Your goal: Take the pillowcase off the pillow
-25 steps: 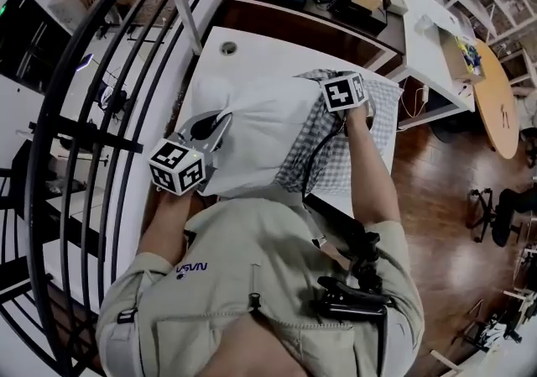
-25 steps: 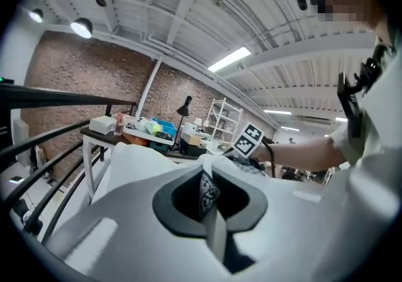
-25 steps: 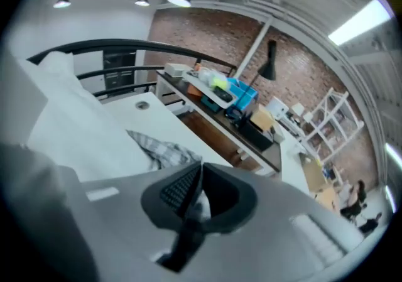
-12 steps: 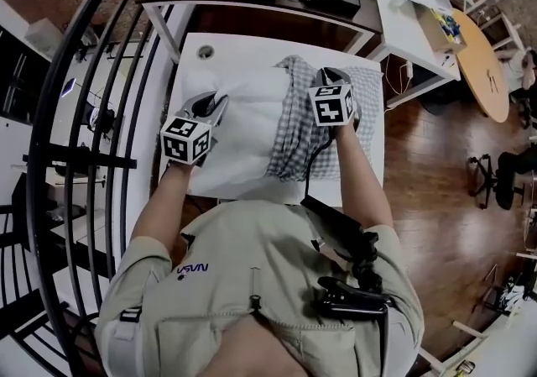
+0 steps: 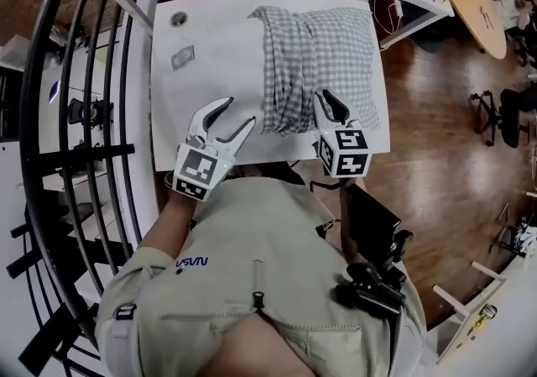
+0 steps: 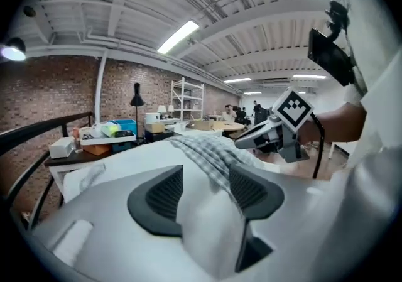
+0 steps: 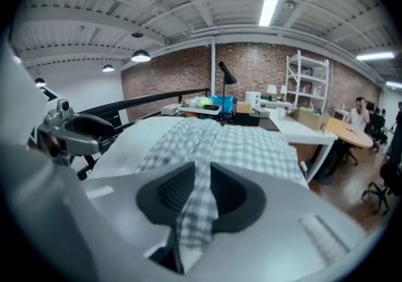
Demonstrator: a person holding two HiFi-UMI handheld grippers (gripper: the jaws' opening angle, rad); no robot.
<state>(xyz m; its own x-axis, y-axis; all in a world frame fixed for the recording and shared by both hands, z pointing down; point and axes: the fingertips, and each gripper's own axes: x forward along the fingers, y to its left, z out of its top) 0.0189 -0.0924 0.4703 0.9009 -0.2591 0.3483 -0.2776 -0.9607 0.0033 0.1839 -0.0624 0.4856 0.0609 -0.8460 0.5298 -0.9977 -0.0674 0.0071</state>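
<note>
A white pillow lies flat on the table, and its bare left part also shows in the left gripper view. The grey-checked pillowcase is bunched over its right part. My left gripper is at the pillow's near edge. Its jaws have just been opening and now stand wide apart, with white pillow fabric lying loose between them. My right gripper is at the pillowcase's near edge. Its jaws have also just been opening, and a strip of checked fabric still runs through the gap.
The white table carries a small label and a cable hole at its far left. A black railing runs along the left. Wooden floor lies to the right, with cluttered desks beyond.
Both grippers have drawn back to the table's near edge. The lifted pillow has come down flat. Both pairs of jaws have opened, the left one wide. The pillowcase sits further to the right.
</note>
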